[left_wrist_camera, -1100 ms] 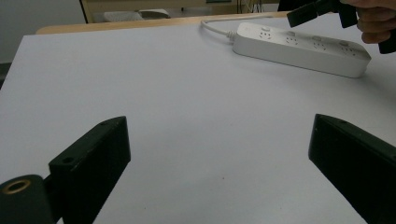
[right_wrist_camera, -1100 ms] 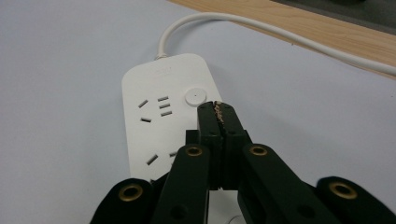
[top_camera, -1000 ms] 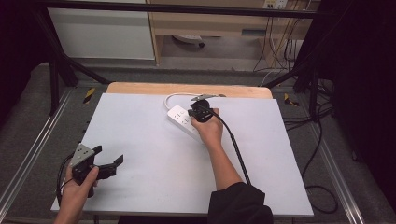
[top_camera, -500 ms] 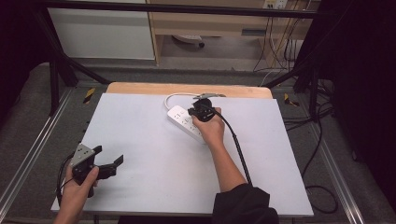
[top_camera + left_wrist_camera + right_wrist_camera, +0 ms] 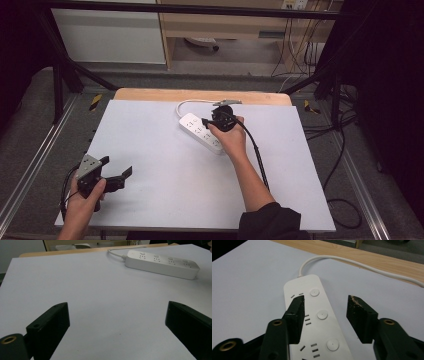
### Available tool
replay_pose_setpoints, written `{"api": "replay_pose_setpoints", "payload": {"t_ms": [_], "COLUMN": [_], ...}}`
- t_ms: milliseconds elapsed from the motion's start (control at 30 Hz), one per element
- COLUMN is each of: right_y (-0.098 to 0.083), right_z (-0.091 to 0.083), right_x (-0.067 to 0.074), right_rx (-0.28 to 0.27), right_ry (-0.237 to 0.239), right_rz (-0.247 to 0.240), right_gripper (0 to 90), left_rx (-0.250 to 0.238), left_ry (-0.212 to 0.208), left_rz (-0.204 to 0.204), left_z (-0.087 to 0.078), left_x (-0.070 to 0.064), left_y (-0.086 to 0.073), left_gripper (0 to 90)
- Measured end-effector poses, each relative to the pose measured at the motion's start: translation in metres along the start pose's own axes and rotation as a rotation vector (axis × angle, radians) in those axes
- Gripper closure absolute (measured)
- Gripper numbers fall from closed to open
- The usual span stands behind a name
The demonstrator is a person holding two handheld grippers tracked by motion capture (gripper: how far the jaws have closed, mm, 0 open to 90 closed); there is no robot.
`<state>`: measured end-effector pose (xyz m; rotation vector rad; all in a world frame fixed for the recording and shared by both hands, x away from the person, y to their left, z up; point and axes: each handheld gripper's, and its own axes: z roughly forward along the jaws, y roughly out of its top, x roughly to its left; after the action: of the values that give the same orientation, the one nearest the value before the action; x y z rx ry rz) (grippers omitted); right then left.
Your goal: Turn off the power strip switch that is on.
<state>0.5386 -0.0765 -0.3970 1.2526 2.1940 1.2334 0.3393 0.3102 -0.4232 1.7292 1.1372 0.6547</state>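
Both grippers open | right gripper jaws just opening, directly over power strip, straddling its button row, nothing pinched | strip's long axis runs along the jaws | left gripper well apart, empty

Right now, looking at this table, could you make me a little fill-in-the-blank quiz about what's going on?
1. The white power strip lies on a ____ table.
2. The right gripper hovers over the strip, its jaws just opening with ____ between them.
3. Each socket on the strip has a round ____ beside it.
4. The left gripper sits near the table's front ____ corner.

Missing words: white; nothing; button; left
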Motion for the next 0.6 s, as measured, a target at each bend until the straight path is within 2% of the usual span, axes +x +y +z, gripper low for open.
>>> {"api": "replay_pose_setpoints", "payload": {"t_ms": [300,467,600], "right_y": [0.002,0.001,-0.002], "right_z": [-0.016,-0.024,-0.032], "right_x": [-0.005,-0.007,-0.01], "right_rx": [-0.002,-0.005,-0.014], "right_ry": [0.018,0.016,0.033], "right_rz": [0.01,-0.006,-0.014], "right_gripper": [26.9,21.7,18.1], "left_rx": [0.004,0.004,0.004], "left_ry": [0.001,-0.001,0.003], "left_rz": [-0.002,0.0,-0.002], "left_z": [0.0,0.0,0.0], "left_x": [0.001,0.0,0.001], "left_y": [0.0,0.0,-0.001], "left_gripper": [5.3,5.3,5.3]}}
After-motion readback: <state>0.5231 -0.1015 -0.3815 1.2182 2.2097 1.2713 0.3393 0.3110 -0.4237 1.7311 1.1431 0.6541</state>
